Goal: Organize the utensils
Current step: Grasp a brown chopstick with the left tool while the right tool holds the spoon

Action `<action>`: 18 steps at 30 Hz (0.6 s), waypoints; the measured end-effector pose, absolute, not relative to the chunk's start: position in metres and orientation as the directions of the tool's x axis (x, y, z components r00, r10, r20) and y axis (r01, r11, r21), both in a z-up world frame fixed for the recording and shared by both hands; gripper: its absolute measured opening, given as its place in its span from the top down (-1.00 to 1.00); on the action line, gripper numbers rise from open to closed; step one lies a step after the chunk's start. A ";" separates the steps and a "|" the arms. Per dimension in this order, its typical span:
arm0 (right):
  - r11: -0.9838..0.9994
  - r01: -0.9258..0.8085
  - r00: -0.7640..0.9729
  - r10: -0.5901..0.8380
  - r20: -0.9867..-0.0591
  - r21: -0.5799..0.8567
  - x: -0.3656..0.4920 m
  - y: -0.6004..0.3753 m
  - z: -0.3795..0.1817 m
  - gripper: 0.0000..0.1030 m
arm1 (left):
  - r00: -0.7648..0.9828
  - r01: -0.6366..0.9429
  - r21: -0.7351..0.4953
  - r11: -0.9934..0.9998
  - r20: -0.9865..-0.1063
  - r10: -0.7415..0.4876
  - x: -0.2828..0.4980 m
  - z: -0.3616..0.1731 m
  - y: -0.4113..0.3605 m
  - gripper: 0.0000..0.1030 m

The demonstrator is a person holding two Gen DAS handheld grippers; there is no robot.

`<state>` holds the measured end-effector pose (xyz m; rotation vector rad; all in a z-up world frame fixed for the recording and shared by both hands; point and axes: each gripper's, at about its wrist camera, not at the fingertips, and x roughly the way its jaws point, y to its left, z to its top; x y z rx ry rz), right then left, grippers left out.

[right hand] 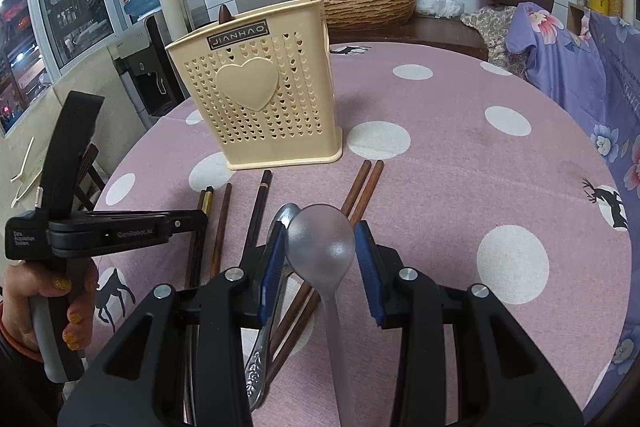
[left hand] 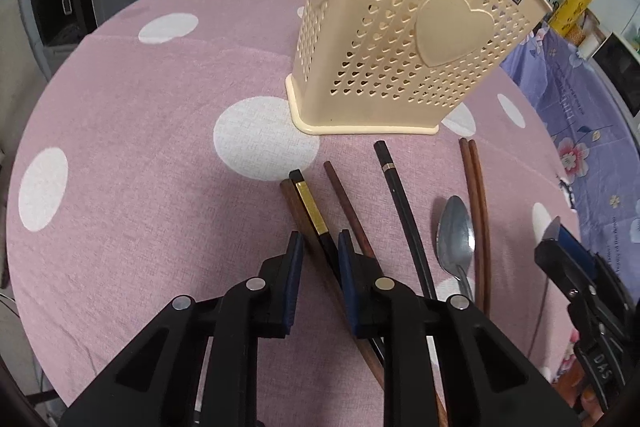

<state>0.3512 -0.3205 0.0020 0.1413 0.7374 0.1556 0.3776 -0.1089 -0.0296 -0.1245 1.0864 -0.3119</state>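
Left gripper (left hand: 318, 247) fingers straddled, ungripped, a black gold-banded chopstick (left hand: 310, 203); advise excluding the adjacent brown one; right gripper (right hand: 320, 251) fingers held a grey metal spoon (right hand: 322, 239).

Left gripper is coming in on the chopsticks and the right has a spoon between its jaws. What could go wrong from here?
1. The left gripper straddles two touching sticks, the gold-banded chopstick and a brown chopstick; it may lift both, or one may slip out.
2. The grey spoon shows gaps to both pads of the right gripper, so it may not be held firmly.
3. The holder looks light and stands close; a bump may tip it.
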 end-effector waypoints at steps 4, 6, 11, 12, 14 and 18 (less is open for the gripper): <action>0.979 -0.093 0.725 0.192 -0.661 0.182 0.353 -0.320 0.000 0.29 | 0.459 0.177 -0.223 0.959 -0.843 -0.280 0.372 -0.027 -0.105 0.63; 0.979 -0.094 0.724 0.193 -0.662 0.182 0.353 -0.319 0.000 0.29 | 0.454 0.177 -0.208 0.962 -0.850 -0.267 0.372 -0.030 -0.105 0.62; 0.979 -0.094 0.724 0.191 -0.662 0.180 0.352 -0.317 0.001 0.29 | 0.456 0.182 -0.197 0.963 -0.851 -0.260 0.374 -0.029 -0.110 0.62; 0.979 -0.093 0.725 0.191 -0.662 0.180 0.352 -0.317 0.001 0.29 | 0.457 0.183 -0.188 0.965 -0.853 -0.253 0.376 -0.028 -0.113 0.62; 0.980 -0.093 0.724 0.189 -0.663 0.178 0.352 -0.317 0.001 0.29 | 0.456 0.180 -0.184 0.966 -0.855 -0.248 0.380 -0.028 -0.116 0.62; 0.980 -0.086 0.724 0.185 -0.665 0.179 0.351 -0.319 0.001 0.29 | 0.463 0.189 -0.131 0.973 -0.862 -0.206 0.384 -0.027 -0.121 0.58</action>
